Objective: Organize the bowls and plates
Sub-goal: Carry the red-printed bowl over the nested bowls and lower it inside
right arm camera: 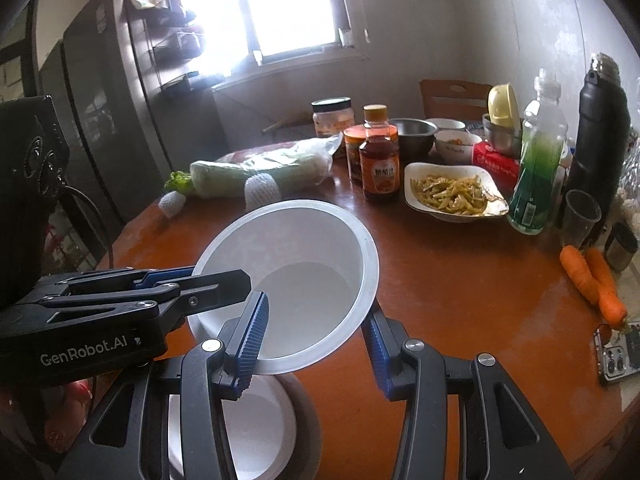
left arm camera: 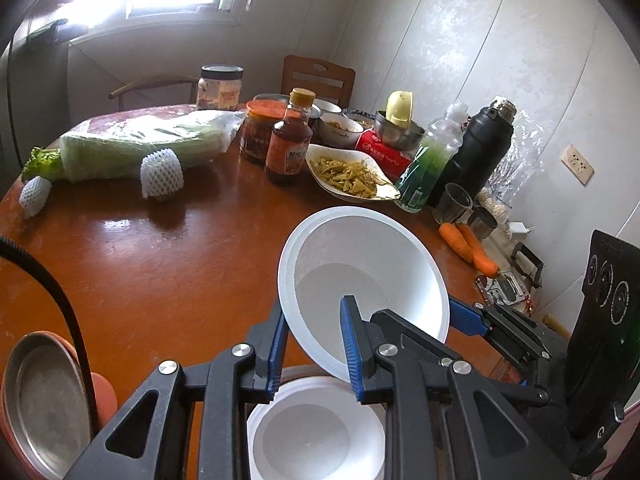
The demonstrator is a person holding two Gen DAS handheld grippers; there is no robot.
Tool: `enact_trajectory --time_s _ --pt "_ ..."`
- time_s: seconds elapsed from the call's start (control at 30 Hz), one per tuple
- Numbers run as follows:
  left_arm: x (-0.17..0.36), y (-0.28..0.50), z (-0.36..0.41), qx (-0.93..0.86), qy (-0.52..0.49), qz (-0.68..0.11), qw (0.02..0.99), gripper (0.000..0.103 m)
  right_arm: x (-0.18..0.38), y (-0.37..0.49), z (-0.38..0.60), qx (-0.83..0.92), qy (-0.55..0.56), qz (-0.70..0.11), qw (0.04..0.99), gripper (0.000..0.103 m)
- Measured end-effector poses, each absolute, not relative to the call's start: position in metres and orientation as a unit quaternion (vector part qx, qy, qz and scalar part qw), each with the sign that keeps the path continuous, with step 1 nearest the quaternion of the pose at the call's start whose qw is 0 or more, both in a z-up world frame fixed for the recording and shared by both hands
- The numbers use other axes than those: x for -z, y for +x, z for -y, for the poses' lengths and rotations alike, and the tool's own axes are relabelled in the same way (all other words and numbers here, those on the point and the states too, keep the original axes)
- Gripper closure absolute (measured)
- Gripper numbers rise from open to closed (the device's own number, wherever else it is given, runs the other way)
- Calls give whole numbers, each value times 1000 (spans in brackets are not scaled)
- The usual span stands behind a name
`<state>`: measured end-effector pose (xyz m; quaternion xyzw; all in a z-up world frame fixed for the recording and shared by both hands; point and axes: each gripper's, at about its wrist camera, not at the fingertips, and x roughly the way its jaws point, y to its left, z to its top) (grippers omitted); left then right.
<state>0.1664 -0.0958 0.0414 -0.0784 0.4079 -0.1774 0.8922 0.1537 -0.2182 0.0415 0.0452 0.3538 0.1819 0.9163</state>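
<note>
Left wrist view shows the white bowl (left arm camera: 364, 280) tilted, its mouth facing the camera, held above the table's near edge. The left gripper (left arm camera: 316, 344) is closed on the bowl's near-left rim, one finger inside the wall and one outside. The right gripper (right arm camera: 316, 344) clamps the opposite rim in the same manner, one blue pad inside and one outside. Both grippers therefore carry the bowl jointly, and neither is nearer than the other. Directly beneath the held bowl, a second white bowl (left arm camera: 316, 436) stands upright at the table's near edge. This vertical relation governs the coming move: the held bowl lies above and slightly beyond the lower one, and must likely be levelled and lowered to nest. At the near-left edge, a steel plate (left arm camera: 44, 408) rests in an orange dish (left arm camera: 105, 394). Nothing stands between the two white bowls. The sauce bottle (right arm camera: 379, 168), the dish of shredded food (right arm camera: 452, 192), the green bottle (right arm camera: 536, 176) and the carrots (right arm camera: 592, 280) stand toward the far and right edges, well apart from the stacking path.
</note>
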Motion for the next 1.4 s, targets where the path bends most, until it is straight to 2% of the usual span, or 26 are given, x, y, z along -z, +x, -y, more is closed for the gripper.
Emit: enact_trajectory --time_s 0.53,1.4 --pt "-63 122 85 168 -71 -394 901 78 -65 111 207 -200 39 -335 920 54" --pt "-49 81 75 149 -58 -417 895 77 -57 69 194 -228 28 -353 907 53"
